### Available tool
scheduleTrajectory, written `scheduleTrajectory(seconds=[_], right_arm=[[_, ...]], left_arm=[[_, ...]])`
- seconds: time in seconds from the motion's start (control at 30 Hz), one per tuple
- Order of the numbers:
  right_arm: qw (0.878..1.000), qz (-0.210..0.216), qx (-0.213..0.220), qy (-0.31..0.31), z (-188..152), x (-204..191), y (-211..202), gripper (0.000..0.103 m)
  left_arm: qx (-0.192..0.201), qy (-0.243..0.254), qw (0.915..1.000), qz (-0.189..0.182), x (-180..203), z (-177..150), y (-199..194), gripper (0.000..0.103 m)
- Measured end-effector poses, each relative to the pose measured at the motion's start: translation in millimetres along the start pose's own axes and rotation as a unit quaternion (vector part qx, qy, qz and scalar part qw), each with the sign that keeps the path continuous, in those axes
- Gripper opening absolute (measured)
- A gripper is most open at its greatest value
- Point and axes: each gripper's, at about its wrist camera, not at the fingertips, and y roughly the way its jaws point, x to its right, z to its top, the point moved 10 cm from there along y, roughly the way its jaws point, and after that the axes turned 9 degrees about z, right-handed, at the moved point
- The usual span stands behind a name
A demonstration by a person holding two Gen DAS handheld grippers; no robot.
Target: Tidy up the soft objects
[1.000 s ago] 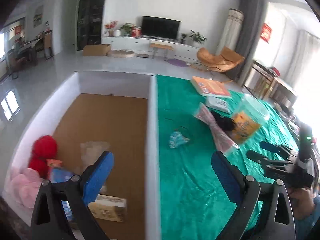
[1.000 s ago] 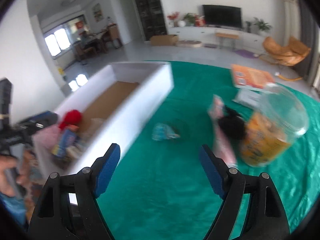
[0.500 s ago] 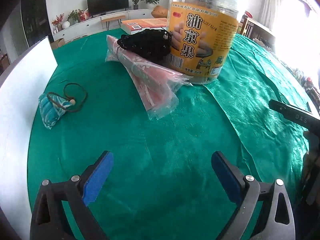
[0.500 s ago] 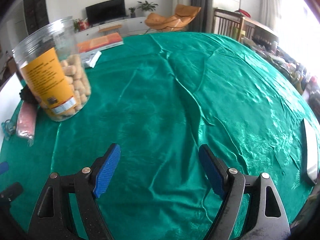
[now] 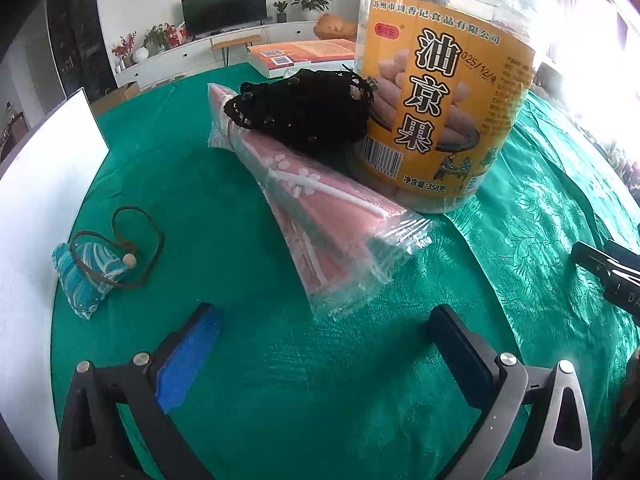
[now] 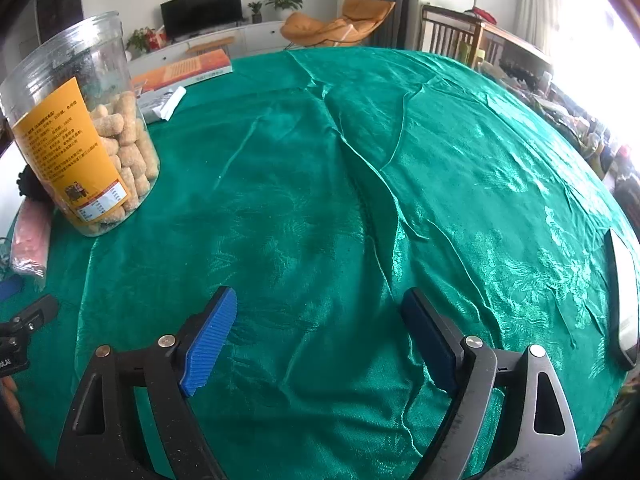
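Both the left gripper (image 5: 324,322) and right gripper (image 6: 318,312), jaws just widened, hover released over the glossy green tablecloth (image 6: 360,200). Beyond, near its white-box edge: teal pouch (image 5: 86,274), plastic-wrapped pink cloth (image 5: 320,208), black knit bundle (image 5: 304,110), then a clear jar (image 5: 436,92) of snack sticks.

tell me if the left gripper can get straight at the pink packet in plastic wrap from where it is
Probably yes. The left gripper has just been opening its jaws, nothing is between them, and only bare green tablecloth lies before the pink packet. The black knitted item rests on the packet's far end; the near end is clear.
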Motion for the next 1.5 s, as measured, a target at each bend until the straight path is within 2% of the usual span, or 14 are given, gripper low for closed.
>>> scheduleTrajectory(seconds=[1.2, 1.5], right_arm=[[1.0, 0.0, 0.0, 0.0, -0.2, -1.8, -3.0, 0.087], [1.0, 0.0, 0.0, 0.0, -0.3, -1.8, -3.0, 0.088]], left_arm=[[-0.001, 0.001, 1.0, 0.002, 0.9, -1.8, -1.5, 0.103], [0.003, 0.016, 0.9999, -0.007, 5.6, 12.0, 7.4, 0.103]])
